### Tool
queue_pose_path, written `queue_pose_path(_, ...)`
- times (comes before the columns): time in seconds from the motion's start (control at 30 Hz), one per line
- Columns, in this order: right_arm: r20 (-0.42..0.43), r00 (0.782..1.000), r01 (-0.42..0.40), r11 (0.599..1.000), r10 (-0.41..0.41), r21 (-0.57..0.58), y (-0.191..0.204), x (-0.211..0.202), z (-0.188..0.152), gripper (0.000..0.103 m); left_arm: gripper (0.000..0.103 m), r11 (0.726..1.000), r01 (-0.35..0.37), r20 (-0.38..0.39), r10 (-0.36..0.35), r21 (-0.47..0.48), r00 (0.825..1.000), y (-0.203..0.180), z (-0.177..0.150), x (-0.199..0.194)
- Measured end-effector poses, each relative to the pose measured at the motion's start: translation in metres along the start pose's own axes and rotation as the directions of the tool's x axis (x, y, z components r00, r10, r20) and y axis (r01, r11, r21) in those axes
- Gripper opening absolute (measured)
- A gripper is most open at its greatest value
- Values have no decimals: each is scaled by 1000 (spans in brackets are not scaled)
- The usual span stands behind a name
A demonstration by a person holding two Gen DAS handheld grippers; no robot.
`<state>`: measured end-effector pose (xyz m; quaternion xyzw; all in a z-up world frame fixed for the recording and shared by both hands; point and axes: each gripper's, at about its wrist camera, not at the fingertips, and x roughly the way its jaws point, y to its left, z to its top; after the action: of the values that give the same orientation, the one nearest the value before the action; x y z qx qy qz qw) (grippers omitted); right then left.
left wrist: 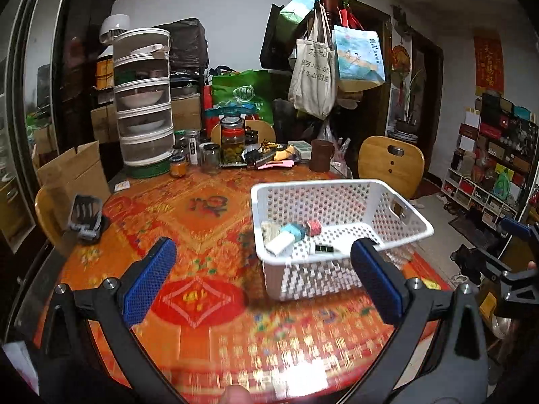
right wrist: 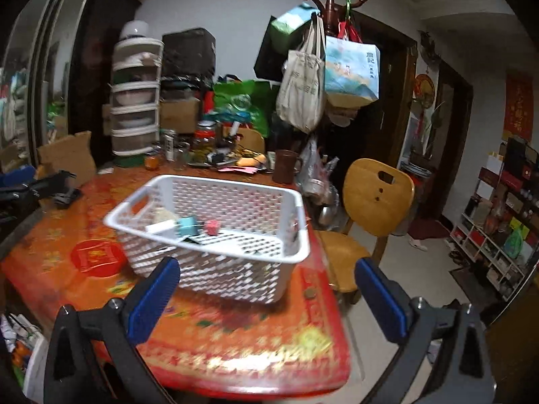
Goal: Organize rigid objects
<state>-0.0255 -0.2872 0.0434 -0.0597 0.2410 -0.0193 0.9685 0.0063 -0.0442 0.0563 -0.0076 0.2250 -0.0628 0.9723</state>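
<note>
A white basket (left wrist: 340,225) stands near the right edge of a table (left wrist: 188,222) covered in an orange-red patterned cloth. Inside lie a white block (left wrist: 279,243), a teal box (left wrist: 293,230), a red cube (left wrist: 314,227) and a dark flat item (left wrist: 324,248). The left gripper (left wrist: 262,279) and right gripper (right wrist: 267,298) both show jaws spread wide, holding nothing. A phone stand (left wrist: 86,219) sits by the left edge.
</note>
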Motion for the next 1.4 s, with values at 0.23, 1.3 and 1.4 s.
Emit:
queue_pose_path(0.23, -5, 999, -35, 996, 36, 80, 15, -37, -22, 103, 102, 999, -17, -60, 19, 31, 998, -15, -48, -33)
queue_pose_path(1.3, -72, 996, -44, 992, 53, 121, 14, -27, -34, 103, 102, 999, -46, -136, 47, 5, 990, -25, -54, -15)
queue_pose_path(1.4, -75, 996, -46, 993, 55, 112, 17, -26, -34, 103, 102, 999, -46, -140, 45, 0, 989, -23, -55, -12)
